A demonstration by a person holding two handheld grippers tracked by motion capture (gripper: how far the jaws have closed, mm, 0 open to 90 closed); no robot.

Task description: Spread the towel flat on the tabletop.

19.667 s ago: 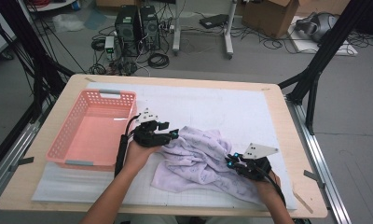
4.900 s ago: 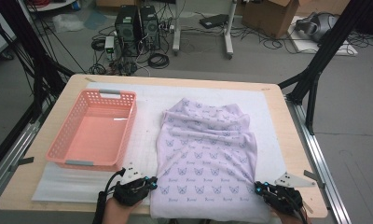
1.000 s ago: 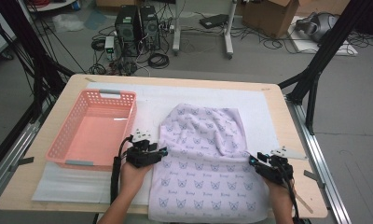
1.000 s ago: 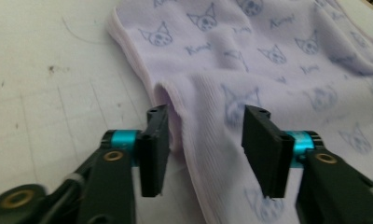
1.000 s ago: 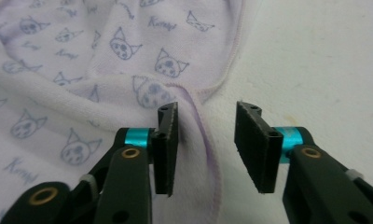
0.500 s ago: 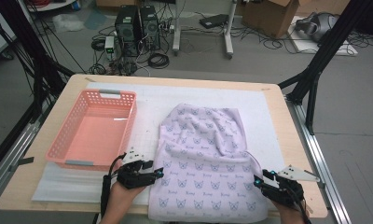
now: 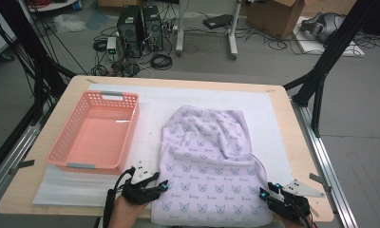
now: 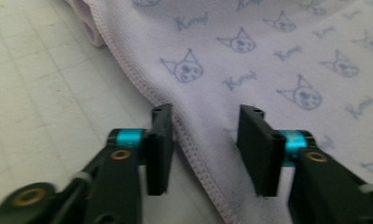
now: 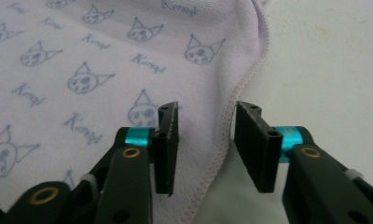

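Closing on the two near side edges of the towel, both grippers now stand at the person's side of the table. Half a second ago they were a little farther up the cloth; a second ago they were near its middle, so both hands have come back along the side edges toward the near corners. The jaws of each have just been closing, but they are not yet together. In the left gripper view the left gripper has its jaws apart with the stitched hem running between them, and the pads do not press on it. The right gripper shows the same thing in its own view — jaws apart, the hem in the gap, no pinch yet.

I judge that the person prepares to grip the near corners, probably for the next fold.

The towel is pale lilac with small printed cat faces and words. Its far part is already doubled over and a bit wrinkled, its near part lies flat and reaches the table edge. The pink basket stands empty just to its left — not touching it.
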